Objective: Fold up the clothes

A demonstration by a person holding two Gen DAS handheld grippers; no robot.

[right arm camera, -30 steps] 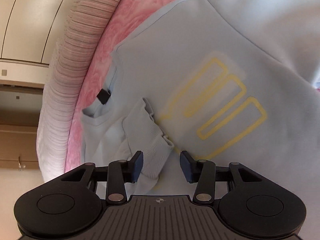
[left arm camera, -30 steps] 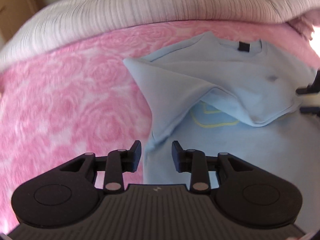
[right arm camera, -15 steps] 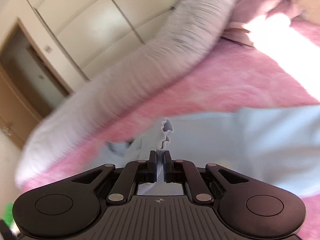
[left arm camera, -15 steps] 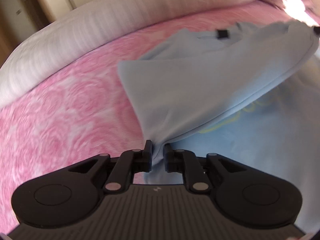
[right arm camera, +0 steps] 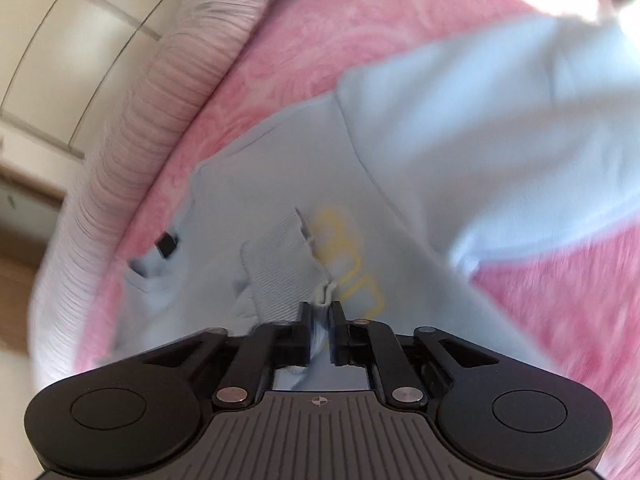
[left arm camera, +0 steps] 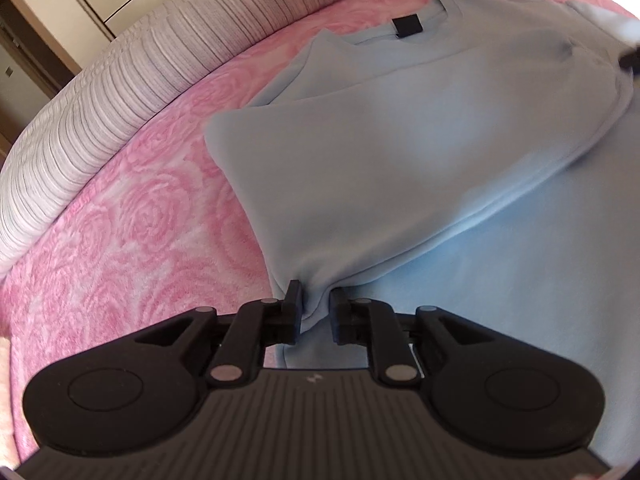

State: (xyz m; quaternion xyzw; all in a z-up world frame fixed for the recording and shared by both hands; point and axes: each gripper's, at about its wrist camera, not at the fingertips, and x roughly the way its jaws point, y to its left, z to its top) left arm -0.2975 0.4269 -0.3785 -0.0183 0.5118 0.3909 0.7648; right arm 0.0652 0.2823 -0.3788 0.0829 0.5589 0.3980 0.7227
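**Light blue sweatshirt held at two points over a pink bed**

A light blue sweatshirt lies spread on a bed covered by a pink rose-patterned blanket. The left gripper has a bunched fold of the body fabric between its jaws, which are easing open slightly while the cloth still sits pinched there. The right gripper is closed tight on the ribbed cuff of a sleeve, just beside the yellow printed design on the chest.

The sweatshirt looks soft, thick and limp. It is probably light enough to lift with ease, but it sags and drapes wherever it is not held. From the left gripper a large flap stretches away toward the far right. It would likely slip little, since the knit is matte, though a thick bunch can work loose from a narrow grip. Good places to take hold seem to be the cuff, the hem edge and the seams, where the fabric is doubled. The neckline, with a small black label, lies at the far side.

Around it: a grey striped quilt is rolled along the far left edge of the bed, with pale cupboard doors beyond. Nothing hard lies on the sweatshirt. The plush blanket may drag at the cloth, and the quilt limits room on the far side.
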